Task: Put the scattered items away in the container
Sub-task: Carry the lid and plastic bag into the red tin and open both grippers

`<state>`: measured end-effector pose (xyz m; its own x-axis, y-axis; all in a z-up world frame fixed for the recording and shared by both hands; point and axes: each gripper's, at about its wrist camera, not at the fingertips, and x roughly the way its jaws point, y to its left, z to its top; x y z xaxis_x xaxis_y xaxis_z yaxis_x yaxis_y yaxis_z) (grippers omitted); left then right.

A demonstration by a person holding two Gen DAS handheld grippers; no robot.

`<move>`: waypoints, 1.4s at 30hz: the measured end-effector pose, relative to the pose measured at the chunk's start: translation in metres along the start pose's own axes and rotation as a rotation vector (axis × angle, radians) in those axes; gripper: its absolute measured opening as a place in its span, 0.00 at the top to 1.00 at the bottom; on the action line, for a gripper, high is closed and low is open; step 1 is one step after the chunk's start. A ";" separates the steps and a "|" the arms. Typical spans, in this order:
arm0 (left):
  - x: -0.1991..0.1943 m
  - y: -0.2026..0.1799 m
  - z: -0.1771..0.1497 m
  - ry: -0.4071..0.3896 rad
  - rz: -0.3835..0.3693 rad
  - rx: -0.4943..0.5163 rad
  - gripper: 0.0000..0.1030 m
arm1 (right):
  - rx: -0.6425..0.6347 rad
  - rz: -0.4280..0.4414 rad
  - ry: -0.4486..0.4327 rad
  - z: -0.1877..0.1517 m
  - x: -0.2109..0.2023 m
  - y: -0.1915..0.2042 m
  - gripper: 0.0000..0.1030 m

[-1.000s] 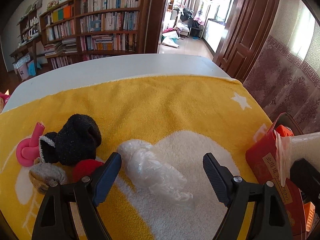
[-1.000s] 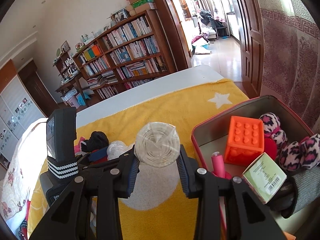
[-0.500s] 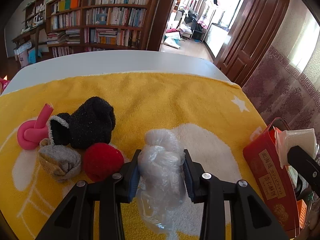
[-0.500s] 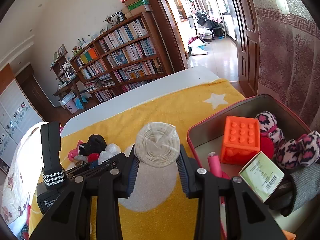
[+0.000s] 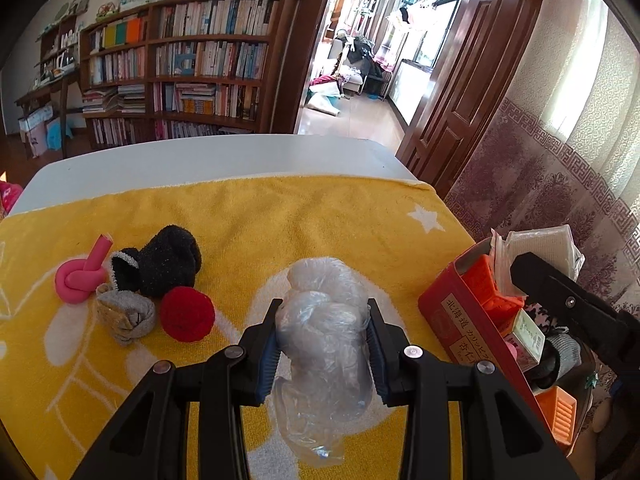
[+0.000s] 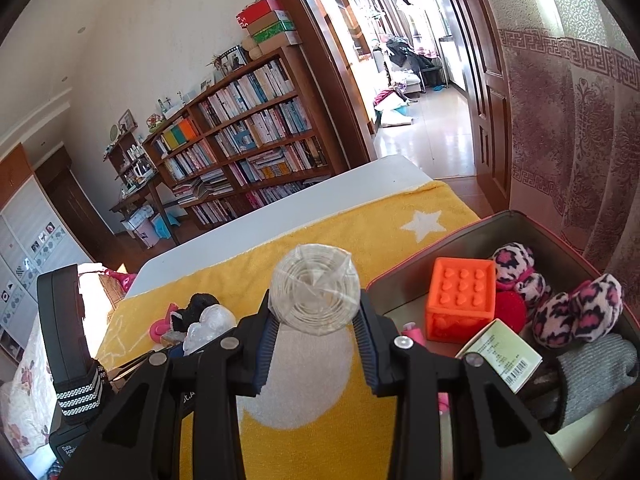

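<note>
My left gripper (image 5: 323, 346) fingers clamp crumpled plastic bag (image 5: 320, 340); right gripper (image 6: 314, 330) fingers pinch wrapped roll (image 6: 314, 289) beside red tin (image 6: 472, 232).

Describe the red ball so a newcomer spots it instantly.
On the yellow towel, look left to the small pile beside the left tool. The red ball is its nearest-right piece: round, fuzzy, solid red, touching the grey sock, below the black sock.

yellow towel (image 5: 280, 216) | red pompom (image 5: 187, 313) | orange block (image 6: 460, 300) | pink-leopard socks (image 6: 576, 312)
</note>
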<state>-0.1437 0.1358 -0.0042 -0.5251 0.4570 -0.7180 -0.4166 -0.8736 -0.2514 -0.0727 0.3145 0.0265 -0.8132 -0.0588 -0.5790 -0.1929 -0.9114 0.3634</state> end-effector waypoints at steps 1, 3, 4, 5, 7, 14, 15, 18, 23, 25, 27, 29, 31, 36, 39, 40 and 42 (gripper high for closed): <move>-0.004 -0.006 0.001 -0.004 -0.010 0.007 0.61 | 0.010 -0.004 -0.009 0.003 -0.004 -0.005 0.61; -0.011 -0.018 0.001 -0.014 -0.029 0.024 0.61 | 0.031 -0.020 -0.023 0.008 -0.013 -0.017 0.61; -0.014 -0.025 0.001 -0.019 -0.041 0.035 0.61 | 0.040 -0.032 -0.029 0.011 -0.018 -0.025 0.61; -0.016 -0.033 0.001 -0.023 -0.054 0.046 0.61 | 0.046 -0.043 -0.033 0.014 -0.022 -0.033 0.61; -0.020 -0.049 0.000 -0.026 -0.087 0.069 0.61 | 0.048 -0.077 -0.036 0.018 -0.030 -0.050 0.61; -0.016 -0.110 -0.005 0.000 -0.209 0.137 0.61 | 0.088 -0.173 -0.044 0.026 -0.053 -0.106 0.61; -0.015 -0.118 -0.007 0.004 -0.219 0.146 0.61 | 0.097 -0.177 -0.046 0.026 -0.056 -0.110 0.61; -0.013 -0.141 -0.012 0.015 -0.247 0.178 0.61 | 0.105 -0.184 -0.051 0.024 -0.062 -0.119 0.61; -0.008 -0.168 -0.025 0.047 -0.276 0.217 0.61 | 0.107 -0.177 -0.046 0.021 -0.064 -0.125 0.61; -0.002 -0.174 -0.028 0.066 -0.283 0.222 0.57 | 0.108 -0.172 -0.042 0.020 -0.063 -0.126 0.61; 0.001 -0.176 -0.032 0.076 -0.290 0.218 0.50 | 0.109 -0.166 -0.038 0.020 -0.062 -0.125 0.61; 0.001 -0.177 -0.034 0.067 -0.289 0.216 0.36 | 0.117 -0.155 -0.033 0.020 -0.062 -0.127 0.60; -0.002 -0.177 -0.034 0.052 -0.290 0.211 0.33 | 0.124 -0.145 -0.031 0.020 -0.062 -0.128 0.60; -0.008 -0.167 -0.031 0.033 -0.275 0.198 0.33 | 0.125 -0.131 -0.031 0.020 -0.063 -0.128 0.60; -0.011 -0.155 -0.031 0.030 -0.267 0.172 0.33 | 0.119 -0.105 -0.029 0.022 -0.063 -0.125 0.57; -0.011 -0.151 -0.031 0.030 -0.262 0.163 0.33 | 0.118 -0.091 -0.029 0.022 -0.063 -0.123 0.50; -0.012 -0.143 -0.031 0.030 -0.251 0.146 0.33 | 0.134 -0.073 -0.040 0.023 -0.064 -0.122 0.34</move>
<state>-0.0547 0.2502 0.0202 -0.3709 0.6486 -0.6646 -0.6345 -0.6996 -0.3286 -0.0095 0.4388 0.0362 -0.8153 0.0241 -0.5786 -0.3214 -0.8500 0.4175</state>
